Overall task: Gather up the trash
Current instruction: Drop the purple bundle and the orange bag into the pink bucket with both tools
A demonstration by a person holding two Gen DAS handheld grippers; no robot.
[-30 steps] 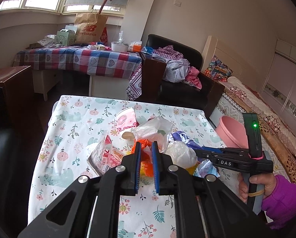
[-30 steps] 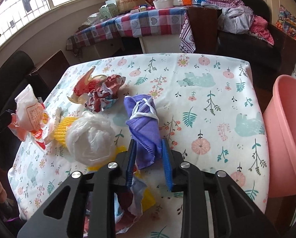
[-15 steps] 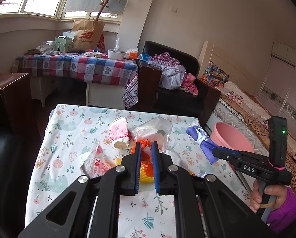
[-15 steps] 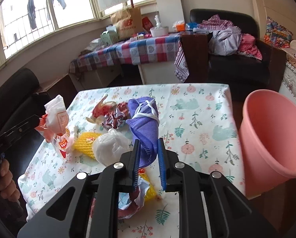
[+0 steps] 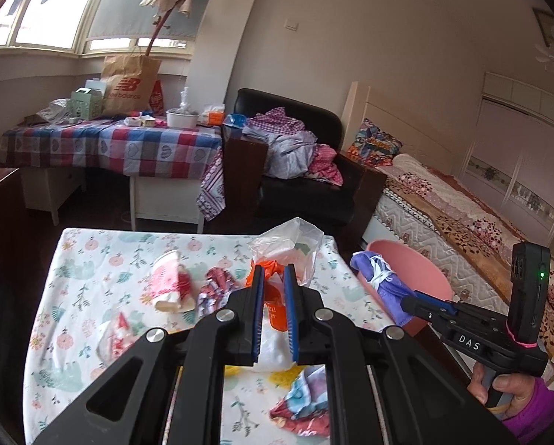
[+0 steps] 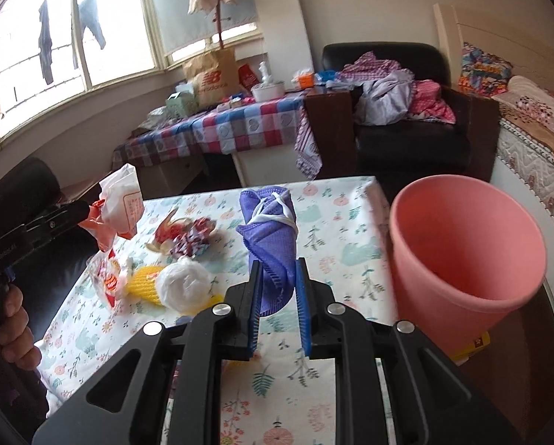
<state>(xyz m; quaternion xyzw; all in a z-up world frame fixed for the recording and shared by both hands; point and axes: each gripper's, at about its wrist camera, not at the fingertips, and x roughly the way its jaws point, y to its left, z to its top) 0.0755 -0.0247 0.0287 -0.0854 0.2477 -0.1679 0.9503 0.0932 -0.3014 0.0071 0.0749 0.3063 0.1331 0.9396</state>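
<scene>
My left gripper (image 5: 275, 278) is shut on an orange-and-white plastic wrapper (image 5: 273, 307) with a clear bag (image 5: 292, 244) trailing from it, held above the floral table (image 5: 91, 259). The right wrist view shows the same wrapper (image 6: 123, 200) hanging from the left gripper (image 6: 80, 209). My right gripper (image 6: 279, 263) is shut on a rolled purple face mask (image 6: 269, 230), lifted off the table just left of the pink bin (image 6: 462, 252). From the left wrist, the mask (image 5: 377, 278) hangs at the bin's near rim (image 5: 425, 270).
On the table lie a red paper cup (image 5: 169, 285), a crumpled red wrapper (image 5: 217, 289), a white plastic ball (image 6: 184, 282), a yellow foam net (image 6: 143, 282) and a colourful wrapper (image 5: 306, 400). Behind stand a checked table, a black armchair and a bed.
Both grippers have risen from the pile with their pieces. The mask came up off the table and now sits nearer the pink bin; the wrapper hangs clear of the other trash.
</scene>
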